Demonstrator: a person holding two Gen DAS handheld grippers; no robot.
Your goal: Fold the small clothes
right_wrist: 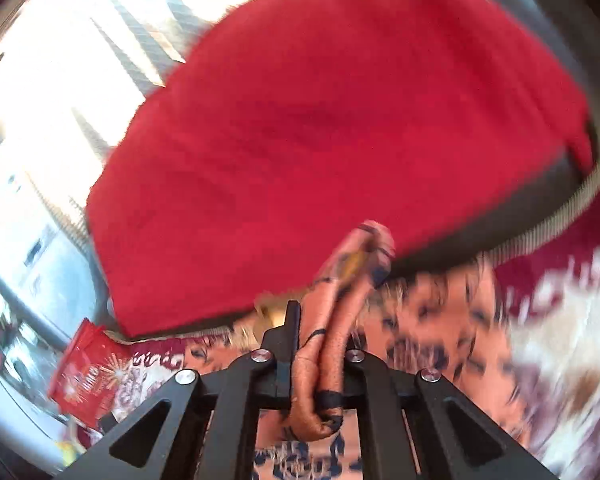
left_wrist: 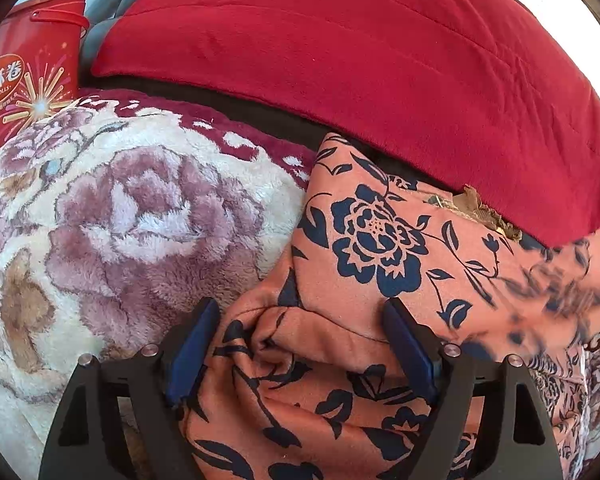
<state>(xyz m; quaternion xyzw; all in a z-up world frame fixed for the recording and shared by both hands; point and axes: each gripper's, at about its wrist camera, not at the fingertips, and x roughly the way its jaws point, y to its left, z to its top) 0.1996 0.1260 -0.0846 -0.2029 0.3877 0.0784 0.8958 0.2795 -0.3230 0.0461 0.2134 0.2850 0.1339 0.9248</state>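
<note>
A plush floral blanket [left_wrist: 100, 220] covers the bed, with a red cushion [left_wrist: 360, 68] behind and a red egg-roll tin [left_wrist: 32, 68] at the far left; in the left wrist view my left gripper [left_wrist: 300, 336] stands spread over the orange floral garment [left_wrist: 360, 248], a bunched fold lying between its fingers [left_wrist: 410, 350], likely so I can take that edge. In the blurred right wrist view my right gripper [right_wrist: 320, 344] pinches a rolled edge of the garment, lifted against the cushion, I judge to carry it across for a fold.
</note>
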